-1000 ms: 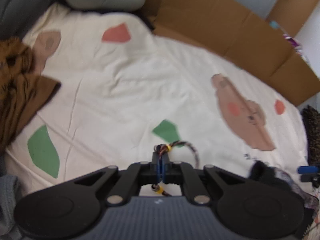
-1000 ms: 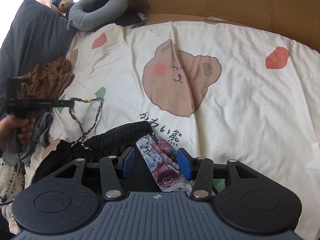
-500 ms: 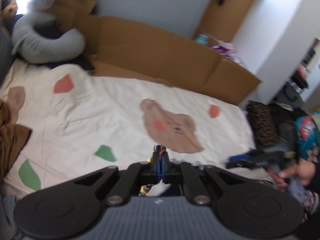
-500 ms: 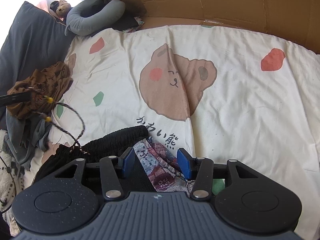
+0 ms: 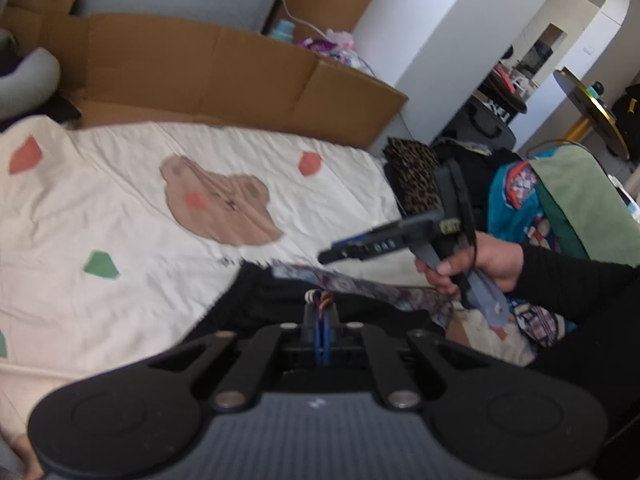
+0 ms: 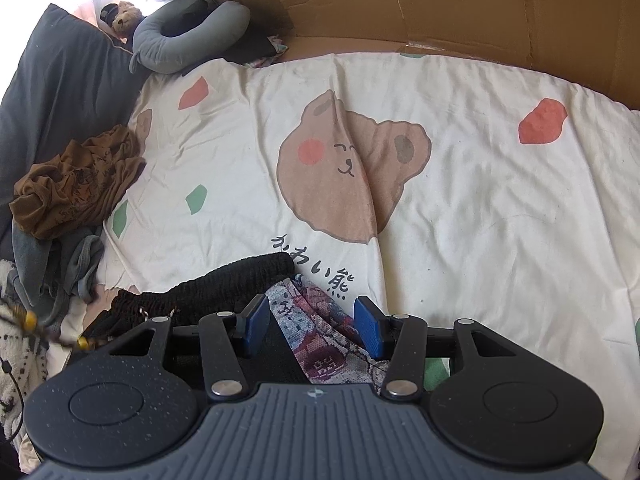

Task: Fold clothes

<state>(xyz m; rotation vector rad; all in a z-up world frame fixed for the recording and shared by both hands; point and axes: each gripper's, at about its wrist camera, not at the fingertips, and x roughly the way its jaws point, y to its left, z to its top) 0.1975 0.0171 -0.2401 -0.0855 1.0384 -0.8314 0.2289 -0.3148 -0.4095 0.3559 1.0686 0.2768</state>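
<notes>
Left gripper (image 5: 321, 334), pads pinched on a braided cord (image 5: 320, 300), has swung right and toward the person: its view went from bedsheet (image 5: 120, 208) to black garment (image 5: 256, 300) & right hand (image 5: 476, 260). In right-wrist view, only the cord's beaded end (image 6: 28, 320) is left at frame edge.

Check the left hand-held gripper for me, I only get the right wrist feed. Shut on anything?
Observer: The left hand-held gripper is shut, pads together, with the striped drawstring pinched at its tips.
Operator: What is it aimed at?
Observer: The black garment, which lies just ahead of its tips.
Operator: Anything past my right edge?
Observer: A leopard-print item sits at the far right corner of the bedsheet.
</notes>
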